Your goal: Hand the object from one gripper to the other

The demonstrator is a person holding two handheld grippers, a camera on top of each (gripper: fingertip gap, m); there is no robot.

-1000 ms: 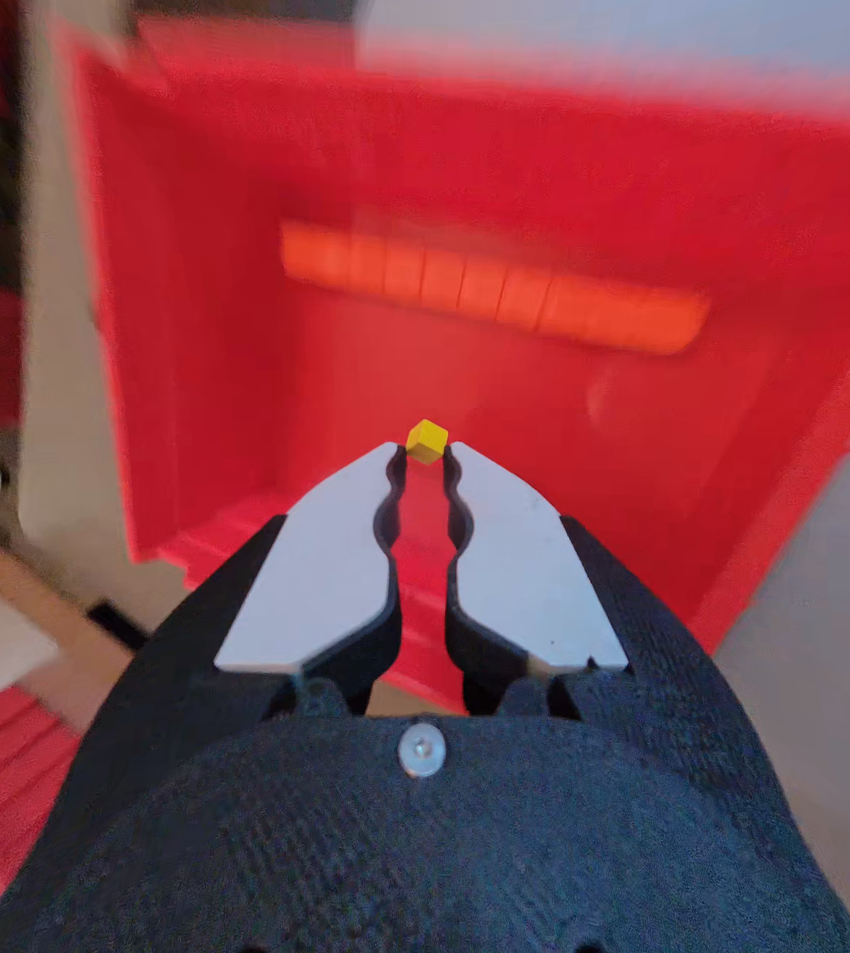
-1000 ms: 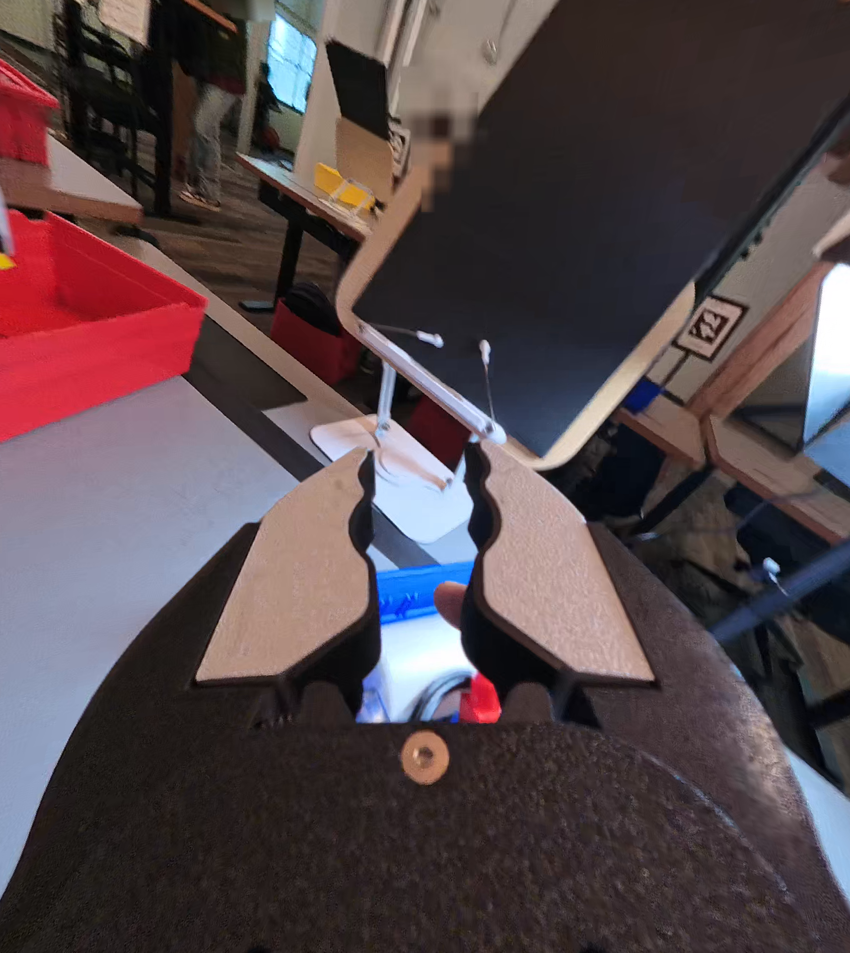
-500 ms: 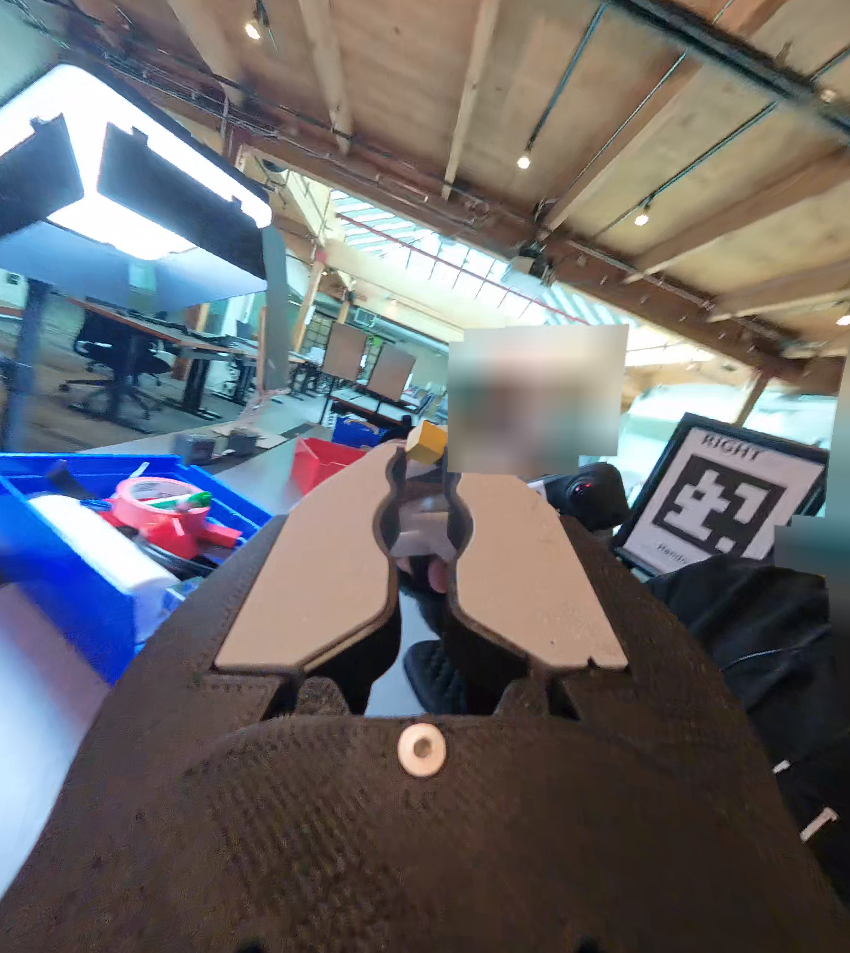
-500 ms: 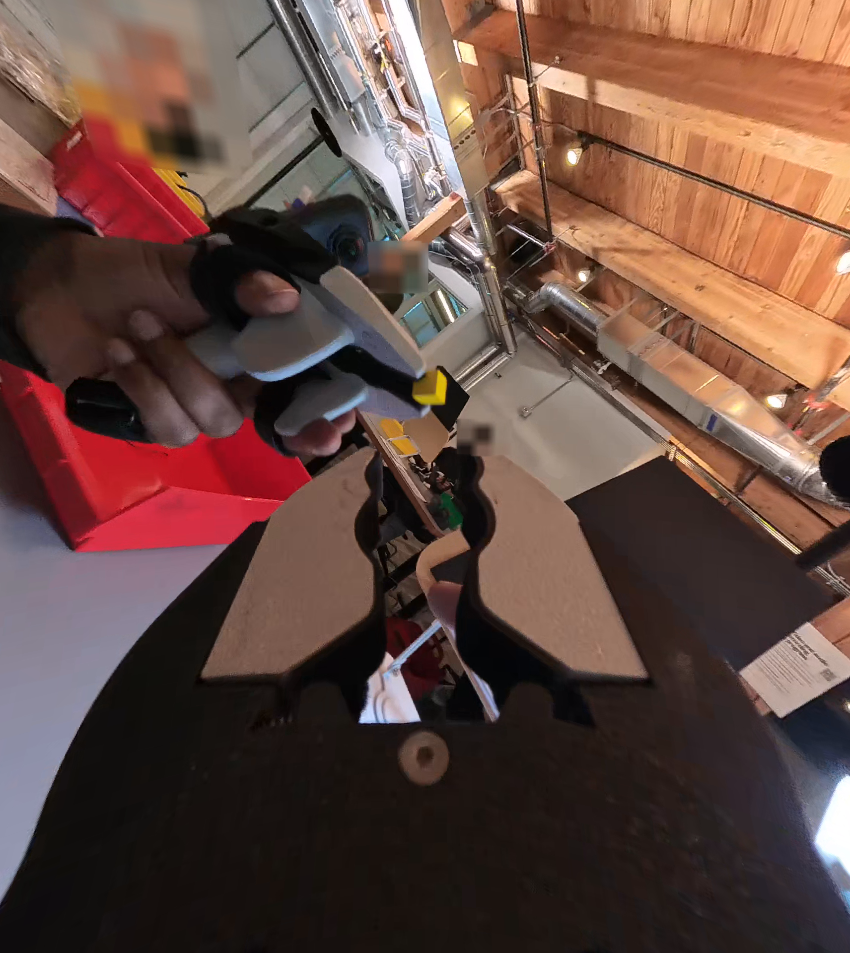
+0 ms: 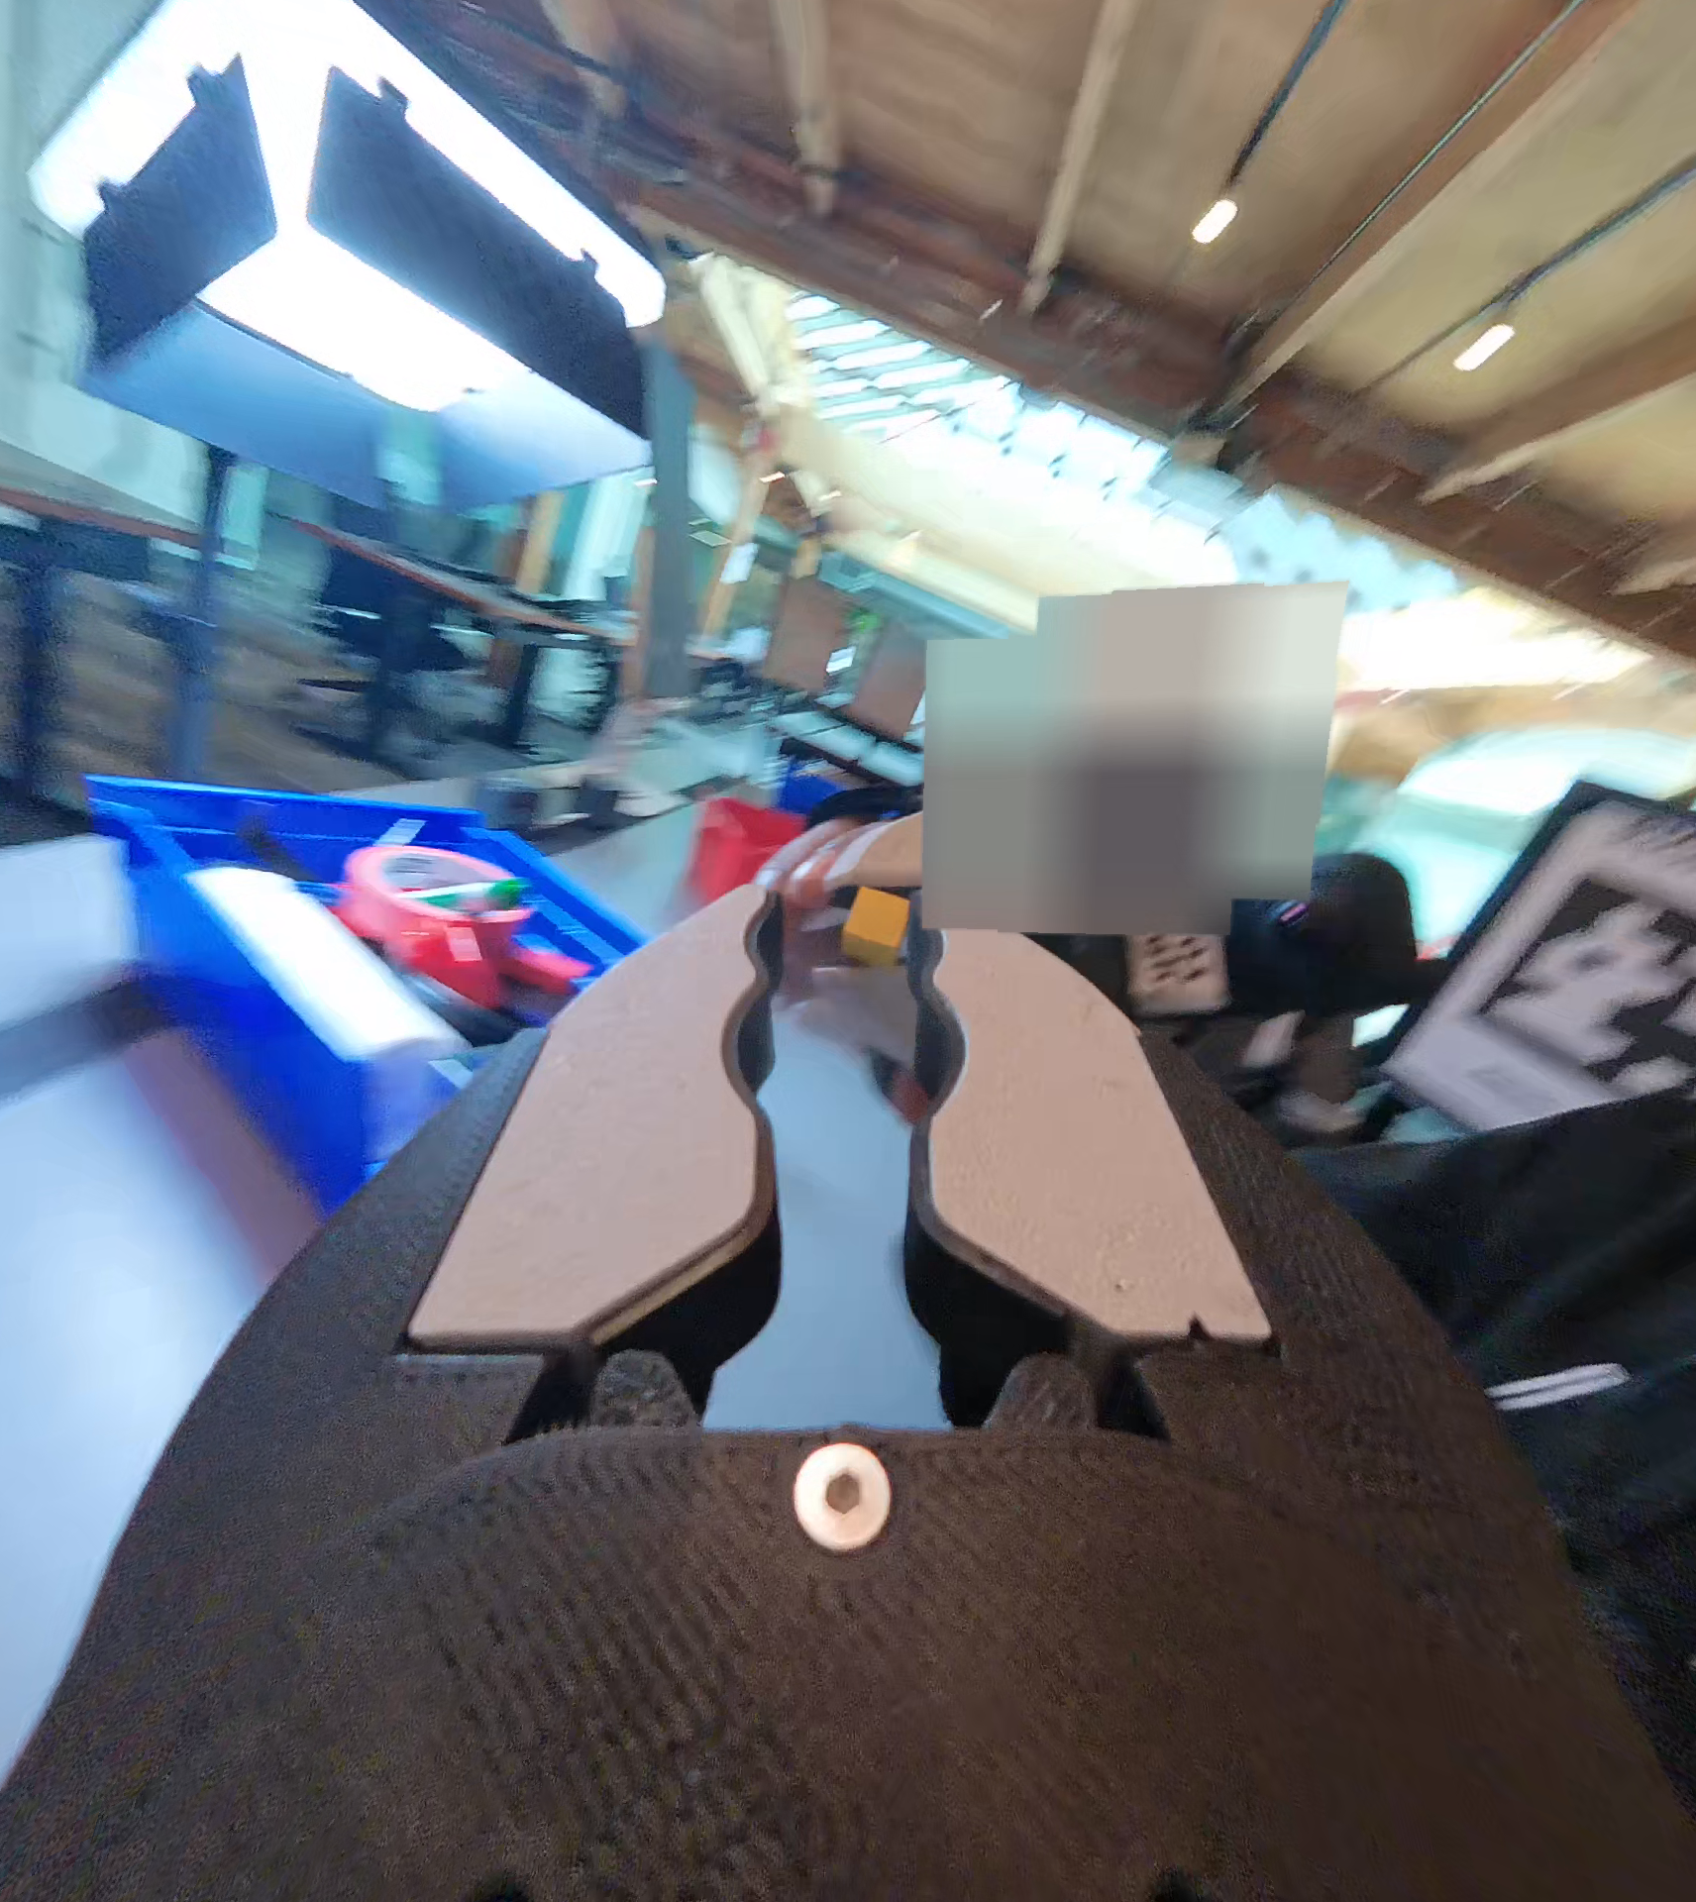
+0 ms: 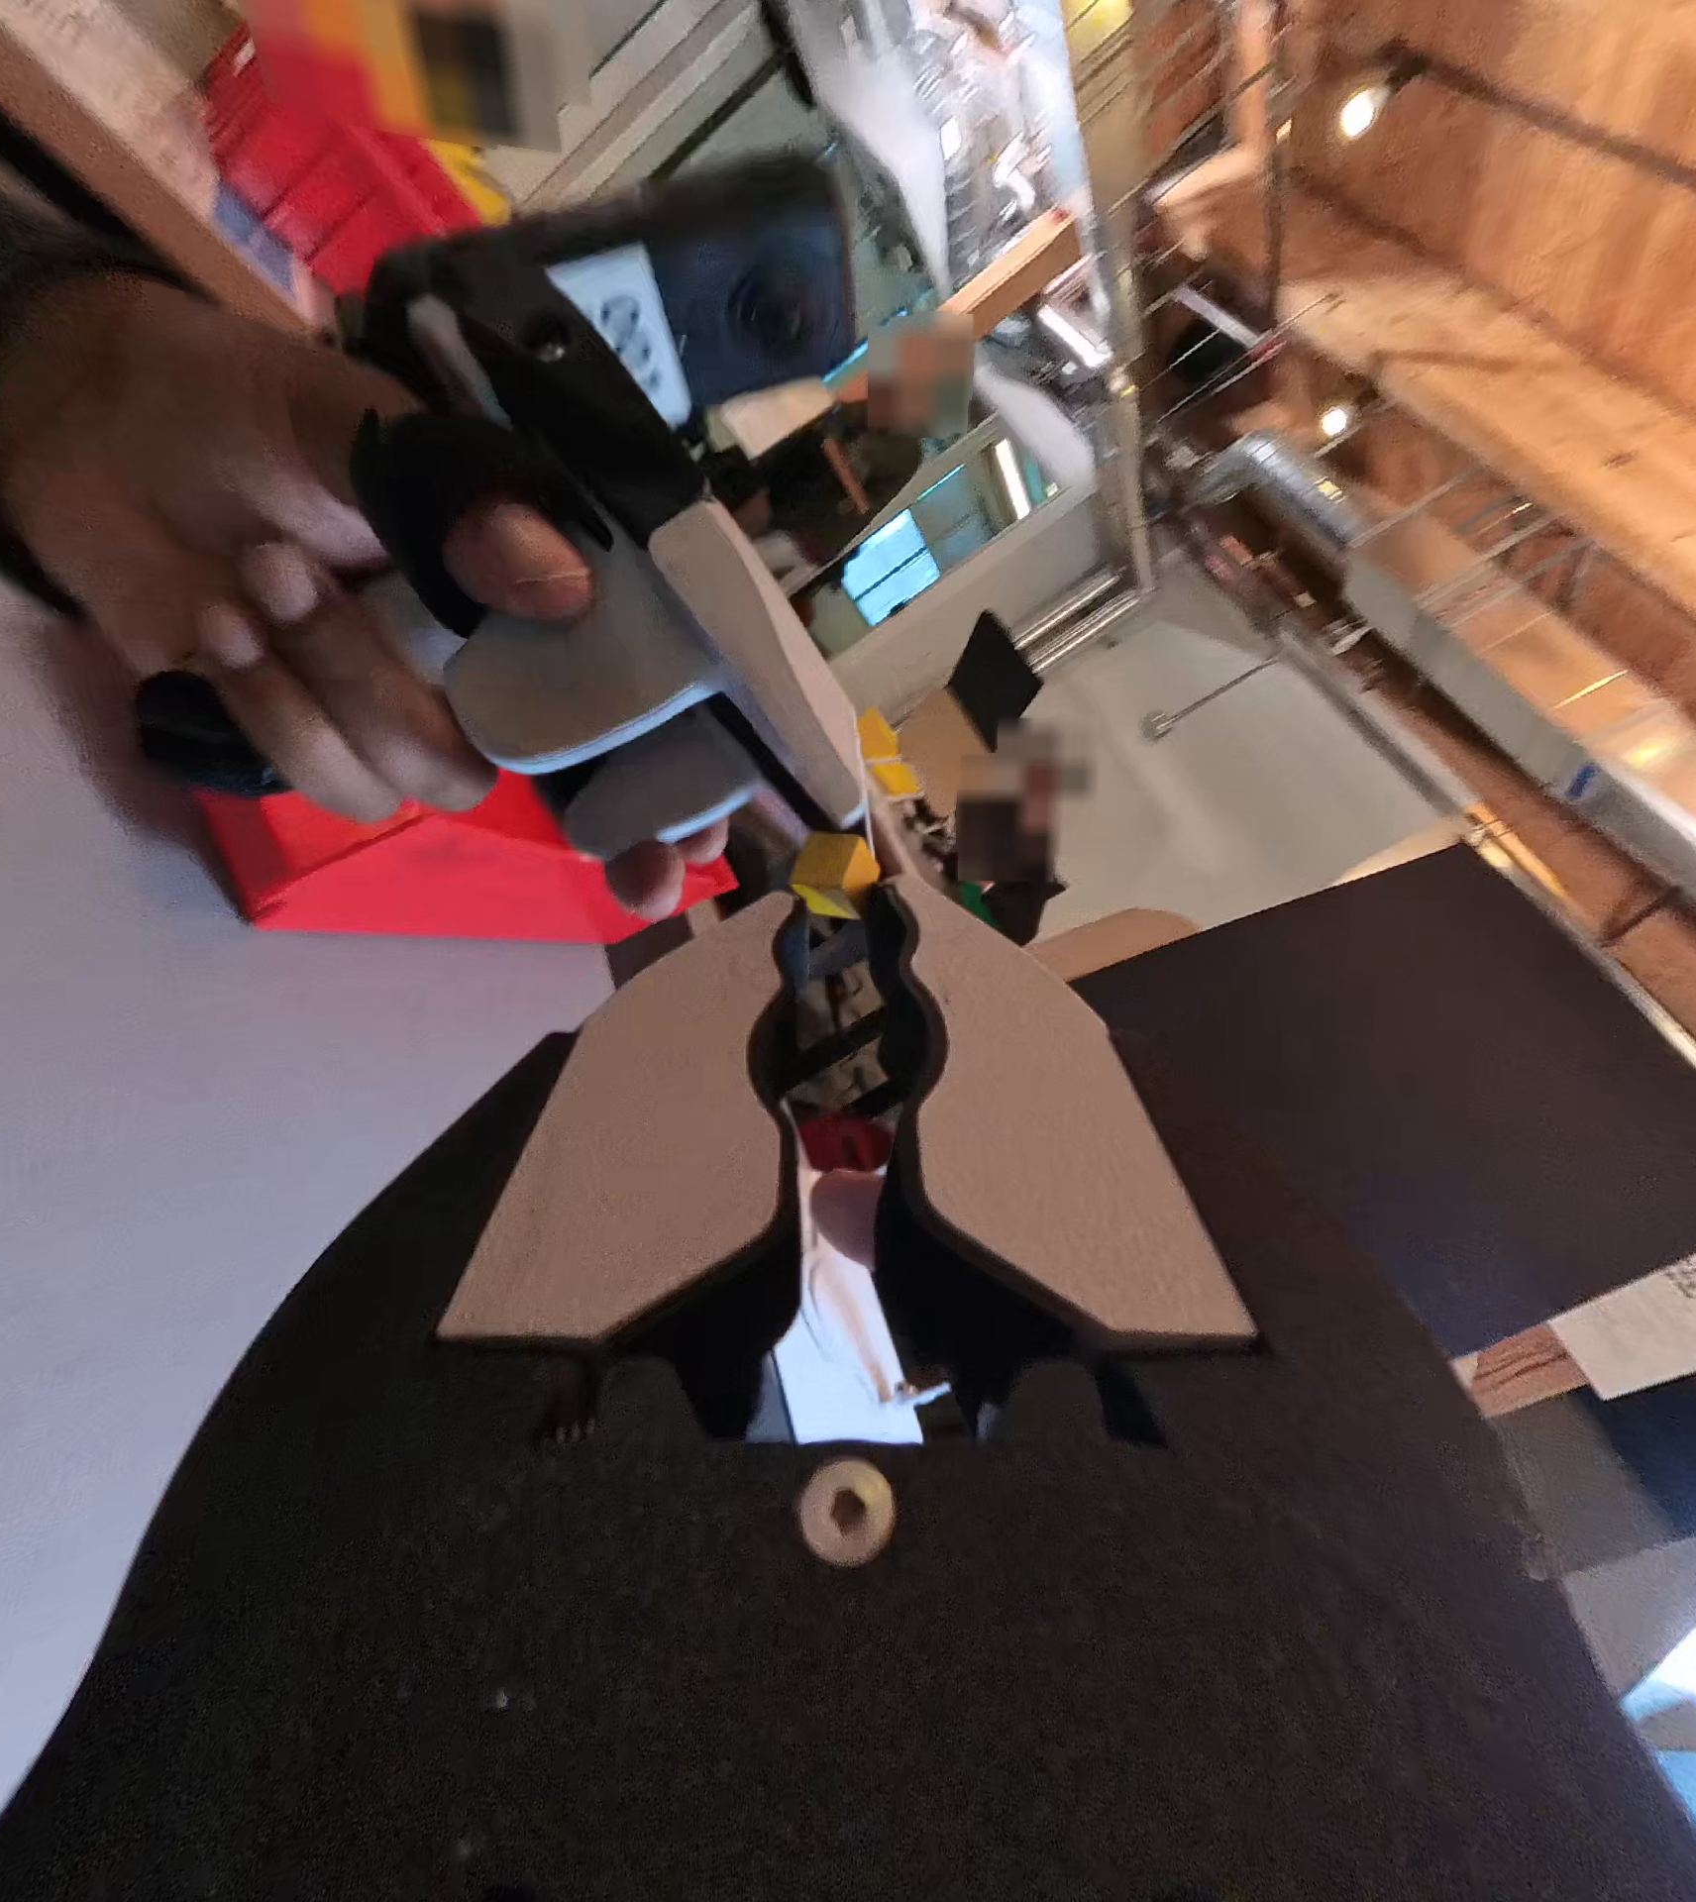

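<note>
A wood-beam ceiling (image 5: 1184, 154) with small lamps (image 5: 1482, 345) spans the room. Below it hangs a bright light panel (image 5: 360, 257); under the panel, desks (image 5: 473, 607) and a pale tabletop (image 6: 103, 1081). Metal ducts (image 6: 1503, 659) run along the ceiling.

A pale grey table (image 5: 20, 1287) filled the 8 o'clock part of the left wrist view. On it, toward 10 o'clock, stood an open blue plastic bin (image 5: 237, 988) holding a white roll (image 5: 309, 952) and a pink tape ring on a red dispenser (image 5: 432, 906). A bright rectangular light panel (image 5: 360, 257) hung at 11 o'clock under wooden ceiling beams (image 5: 1235, 206). A red plastic tray (image 6: 432, 875) sat at 10 o'clock in the right wrist view, and a black flat board (image 6: 1389, 1081) lay at 3 o'clock.
</note>
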